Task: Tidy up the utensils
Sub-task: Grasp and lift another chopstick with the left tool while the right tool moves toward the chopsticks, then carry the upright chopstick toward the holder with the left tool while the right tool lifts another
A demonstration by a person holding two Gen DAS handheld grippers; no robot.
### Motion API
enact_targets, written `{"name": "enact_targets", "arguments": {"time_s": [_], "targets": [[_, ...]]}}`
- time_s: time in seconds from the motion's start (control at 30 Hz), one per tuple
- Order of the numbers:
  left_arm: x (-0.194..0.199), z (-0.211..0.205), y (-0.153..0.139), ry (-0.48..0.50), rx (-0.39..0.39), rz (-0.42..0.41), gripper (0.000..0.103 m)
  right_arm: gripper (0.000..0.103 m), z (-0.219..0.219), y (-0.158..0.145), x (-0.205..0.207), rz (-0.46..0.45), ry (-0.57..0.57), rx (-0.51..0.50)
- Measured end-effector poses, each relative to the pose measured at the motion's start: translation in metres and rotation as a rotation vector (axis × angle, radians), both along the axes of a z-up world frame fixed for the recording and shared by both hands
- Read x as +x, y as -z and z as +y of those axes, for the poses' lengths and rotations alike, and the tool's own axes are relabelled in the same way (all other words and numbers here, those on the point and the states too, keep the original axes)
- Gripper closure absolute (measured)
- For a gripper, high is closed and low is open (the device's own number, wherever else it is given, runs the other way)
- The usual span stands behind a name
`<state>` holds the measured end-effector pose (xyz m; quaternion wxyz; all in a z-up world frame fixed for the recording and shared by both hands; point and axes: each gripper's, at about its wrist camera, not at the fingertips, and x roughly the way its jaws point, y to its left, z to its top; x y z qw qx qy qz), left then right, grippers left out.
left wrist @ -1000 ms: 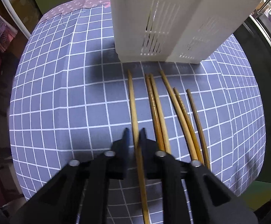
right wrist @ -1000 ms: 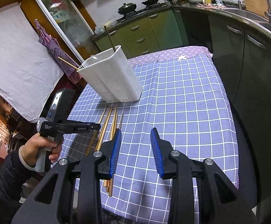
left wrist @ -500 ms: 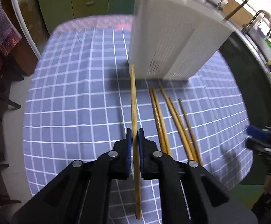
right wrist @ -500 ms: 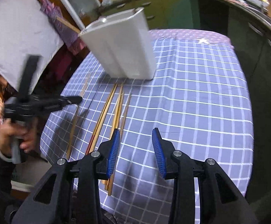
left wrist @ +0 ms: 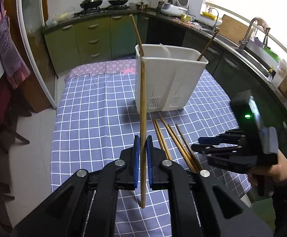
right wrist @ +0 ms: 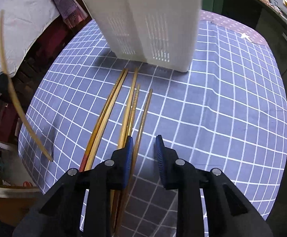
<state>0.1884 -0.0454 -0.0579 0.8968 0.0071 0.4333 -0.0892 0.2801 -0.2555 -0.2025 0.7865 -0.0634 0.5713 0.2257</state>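
Observation:
My left gripper (left wrist: 141, 145) is shut on a wooden chopstick (left wrist: 142, 106) and holds it raised off the table, pointing at the white utensil holder (left wrist: 169, 83). Two chopsticks stand in that holder. The held chopstick also shows in the right wrist view (right wrist: 15, 96). Several chopsticks (right wrist: 123, 110) lie on the blue checked tablecloth (right wrist: 222, 102) in front of the holder (right wrist: 149, 19). My right gripper (right wrist: 143, 144) is open, low over the rightmost of them, with that chopstick (right wrist: 142, 118) between its fingers. It also shows in the left wrist view (left wrist: 212, 145).
The table's front edge is close under both grippers. Green kitchen cabinets (left wrist: 88, 43) and a stove stand behind the table. A counter with a sink (left wrist: 260, 49) runs along the right. A chair (left wrist: 3, 118) stands at the left.
My left gripper lifted the chopstick off the table and tilted up level. My right gripper moved down and forward over the lying chopsticks.

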Motion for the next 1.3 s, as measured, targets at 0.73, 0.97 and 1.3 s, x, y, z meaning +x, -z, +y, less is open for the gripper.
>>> {"name": "enact_targets", "arguments": {"time_s": [0.73, 0.97, 1.3], "targets": [[-0.018, -0.002, -0.010, 0.026, 0.030, -0.076, 0.096, 0.096, 0.026, -0.010, 0.005, -0.072, -0.001, -0.026], [-0.019, -0.001, -0.009, 0.026, 0.030, -0.077, 0.096, 0.096, -0.011, -0.089, -0.031, -0.270, 0.038, 0.126], [-0.029, 0.002, -0.012, 0.038, 0.031, -0.089, 0.096, 0.096, -0.053, -0.122, -0.096, -0.396, 0.071, 0.190]]}}
